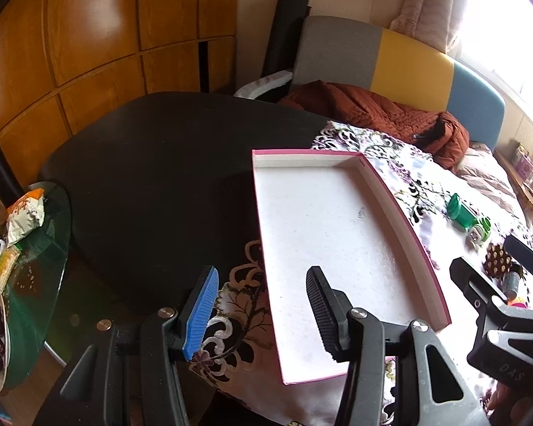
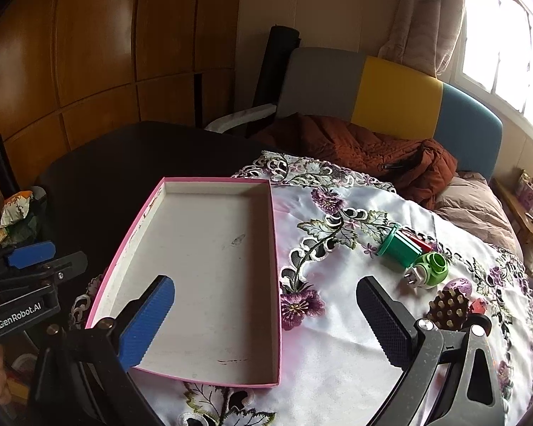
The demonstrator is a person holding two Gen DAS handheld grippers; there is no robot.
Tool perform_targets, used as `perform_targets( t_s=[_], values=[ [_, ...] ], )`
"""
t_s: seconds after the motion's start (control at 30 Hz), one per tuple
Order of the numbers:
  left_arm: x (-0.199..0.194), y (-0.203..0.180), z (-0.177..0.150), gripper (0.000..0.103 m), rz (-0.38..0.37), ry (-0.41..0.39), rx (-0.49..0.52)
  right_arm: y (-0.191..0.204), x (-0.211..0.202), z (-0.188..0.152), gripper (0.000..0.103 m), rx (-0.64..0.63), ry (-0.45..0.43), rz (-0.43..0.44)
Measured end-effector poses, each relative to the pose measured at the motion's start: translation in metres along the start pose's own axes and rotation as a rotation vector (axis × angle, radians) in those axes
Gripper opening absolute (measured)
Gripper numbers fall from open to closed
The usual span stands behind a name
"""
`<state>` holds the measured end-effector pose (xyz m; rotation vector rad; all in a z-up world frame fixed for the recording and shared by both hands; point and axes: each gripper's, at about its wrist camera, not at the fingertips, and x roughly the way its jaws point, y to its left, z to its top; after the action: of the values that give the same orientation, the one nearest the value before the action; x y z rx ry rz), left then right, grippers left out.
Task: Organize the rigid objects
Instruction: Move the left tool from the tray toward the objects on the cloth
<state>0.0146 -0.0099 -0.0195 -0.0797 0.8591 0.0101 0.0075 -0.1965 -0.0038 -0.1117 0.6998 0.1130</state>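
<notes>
Cardboard tray (image 2: 209,277) looks light and stiff, best pinched at its rim; beside it both grippers, left gripper (image 1: 263,314) and right gripper (image 2: 266,323), gape empty.

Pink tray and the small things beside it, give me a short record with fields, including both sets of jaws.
tray: pink tray, white inside, nothing in it
surface: embroidered cloth
beside tray: green cup on its side, green plug gadget, studded brown ball
left gripper: jaws open, nothing between them
right gripper: jaws open, nothing between them
</notes>
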Motion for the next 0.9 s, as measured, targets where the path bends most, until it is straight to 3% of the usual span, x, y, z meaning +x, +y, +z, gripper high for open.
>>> perform_targets(
  t_s=[0.17,0.67,0.9],
  values=[
    [0.002,-0.002,0.001,0.055,-0.038,0.021,0.000,-0.013,-0.001,0.001,0.103,0.005,-0.007,-0.007],
    [0.003,-0.021,0.000,0.055,-0.058,0.043,0.084,-0.059,-0.006,0.000,0.103,0.040,-0.004,-0.074],
    [0.004,-0.039,0.005,0.055,-0.128,0.028,0.155,-0.121,-0.003,0.000,0.103,0.137,0.030,-0.129]
  ],
)
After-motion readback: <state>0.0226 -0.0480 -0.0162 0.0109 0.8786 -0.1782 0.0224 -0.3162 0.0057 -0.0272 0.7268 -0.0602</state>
